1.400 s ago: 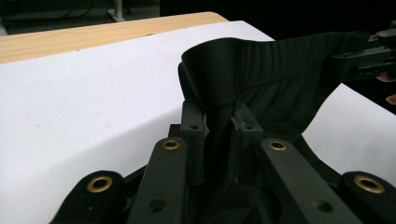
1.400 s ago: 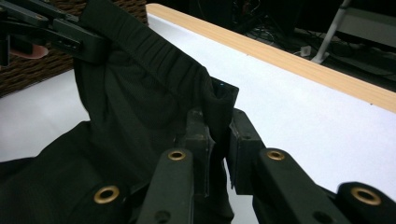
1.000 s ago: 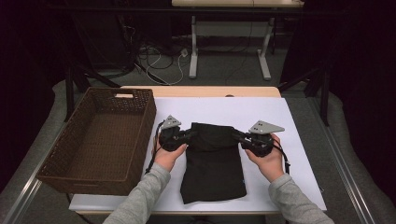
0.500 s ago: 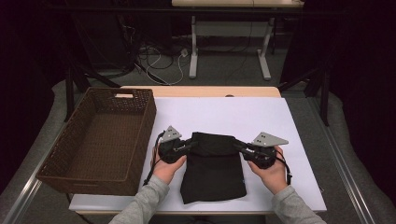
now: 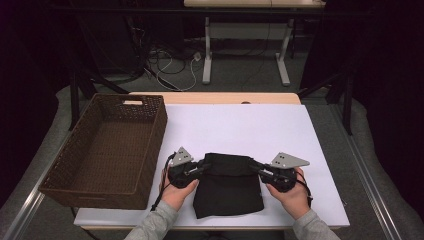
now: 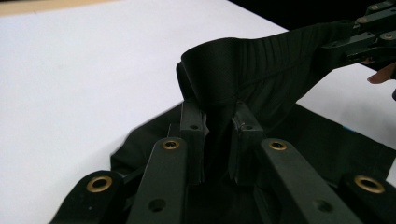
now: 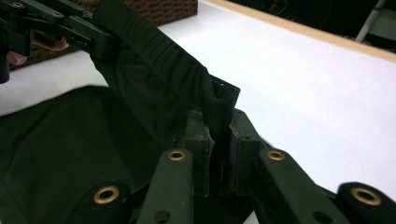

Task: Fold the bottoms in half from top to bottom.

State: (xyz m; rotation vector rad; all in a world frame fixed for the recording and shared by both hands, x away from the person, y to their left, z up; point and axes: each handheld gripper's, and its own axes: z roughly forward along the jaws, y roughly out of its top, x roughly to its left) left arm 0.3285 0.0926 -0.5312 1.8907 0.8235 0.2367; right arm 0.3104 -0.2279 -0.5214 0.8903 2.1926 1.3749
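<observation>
Blk shorts (image 5: 227, 187), waistband far, long axis near-far

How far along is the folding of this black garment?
Done: the black garment lies doubled over on the white table. In hand: left tongs and right tongs each pinch its elastic band. Left: laying that edge down, then probably moving it into the wicker basket.
</observation>
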